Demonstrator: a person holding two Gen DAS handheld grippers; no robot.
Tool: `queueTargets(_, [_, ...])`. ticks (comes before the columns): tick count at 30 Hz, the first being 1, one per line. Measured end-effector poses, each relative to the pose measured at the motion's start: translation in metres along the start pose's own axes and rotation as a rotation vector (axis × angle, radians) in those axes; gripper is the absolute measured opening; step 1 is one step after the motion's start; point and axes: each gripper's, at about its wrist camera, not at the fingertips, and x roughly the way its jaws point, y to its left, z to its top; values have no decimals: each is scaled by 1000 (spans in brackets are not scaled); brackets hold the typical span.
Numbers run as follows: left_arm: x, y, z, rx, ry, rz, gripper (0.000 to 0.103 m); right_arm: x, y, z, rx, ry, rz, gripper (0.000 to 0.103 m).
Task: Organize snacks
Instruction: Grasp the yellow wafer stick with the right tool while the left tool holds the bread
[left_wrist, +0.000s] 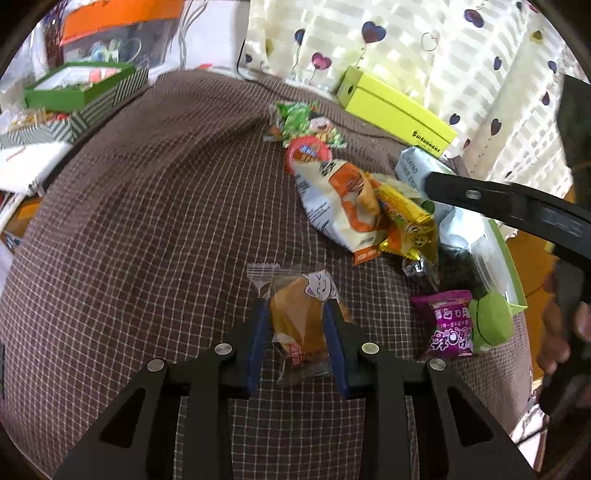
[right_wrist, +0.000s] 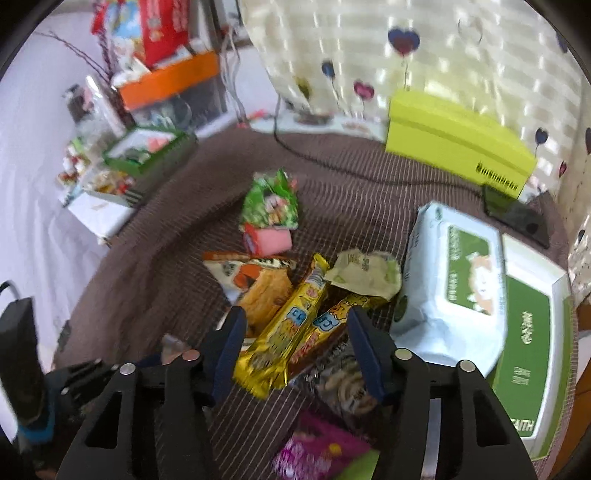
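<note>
Cake snack: a small clear pack with a yellow cake and a cartoon cat face (left_wrist: 301, 317) sits low in the middle of the left wrist view, on the brown checked cloth (left_wrist: 147, 229).
Left gripper: the left gripper (left_wrist: 297, 332) has its two blue fingers (left_wrist: 258, 343) pressed on both sides of the cake pack, so it is grasping it.
Right gripper: the right gripper (right_wrist: 295, 350) has its fingers spread wide apart, released, holding nothing. It hangs over two gold snack bars (right_wrist: 284, 339) in the lower middle of the right wrist view.
Snack pile: just right of the cake pack, up the frame, lie a white and orange bag (left_wrist: 340, 206), a green candy bag (left_wrist: 299, 118) and a round red snack (left_wrist: 304, 153).
Purple pack: a purple snack pack (left_wrist: 448, 321) lies at the lower right, touching a green lump (left_wrist: 493, 321).
Wipes: a pale blue pack of wipes (right_wrist: 450, 273) leans on a green and white box (right_wrist: 532, 332) at the right.
Yellow-green box: a long yellow-green box (left_wrist: 399, 110) sits at the back by the heart curtain (left_wrist: 424, 44).
Far left: a green striped box (left_wrist: 81, 88) sits in the upper left.
</note>
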Motion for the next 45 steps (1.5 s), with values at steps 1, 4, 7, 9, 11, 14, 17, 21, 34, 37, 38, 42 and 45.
queueTargets(1, [2, 1, 0, -9, 9, -13, 32, 9, 0, 1, 4, 22, 1, 52])
queueTargets(4, [5, 5, 1, -44, 20, -51, 35, 30, 1, -2, -2, 87, -1, 41])
queueTargets(7, [9, 8, 0, -77, 37, -68, 45, 37, 1, -6, -10, 113, 1, 28])
queueTargets(9, [9, 7, 1, -81, 40, -65, 50, 37, 2, -9, -15, 108, 3, 26])
queueTargets(11, [10, 4, 0, -91, 44, -80, 55, 33, -1, -12, -11, 97, 15, 24])
queueTargets(14, [13, -5, 0, -75, 40, -53, 56, 22, -4, -16, -3, 73, 31, 23])
queueTargets(17, [15, -12, 1, -68, 44, -17, 56, 8, -6, -21, 2, 44, 52, 22])
queueTargets(21, [22, -29, 1, -1, 46, 78, 56, -9, -6, -26, 6, 12, 75, 22])
queueTargets(34, [16, -35, -8, 36, 10, 93, 32, -63, -19, -48, 35, -81, 132, 21])
queueTargets(37, [6, -33, -9, 28, -12, 63, 28, -73, -26, -53, 50, -103, 130, 21])
queueTargets(38, [2, -35, -7, 33, -22, 59, 25, -77, -29, -54, 56, -111, 129, 21])
queueTargets(42, [-5, -38, -3, 57, -40, 61, 24, -84, -40, -58, 79, -129, 120, 21])
queueTargets(45, [-5, -36, -3, 49, -36, 50, 23, -88, -47, -61, 91, -136, 115, 21])
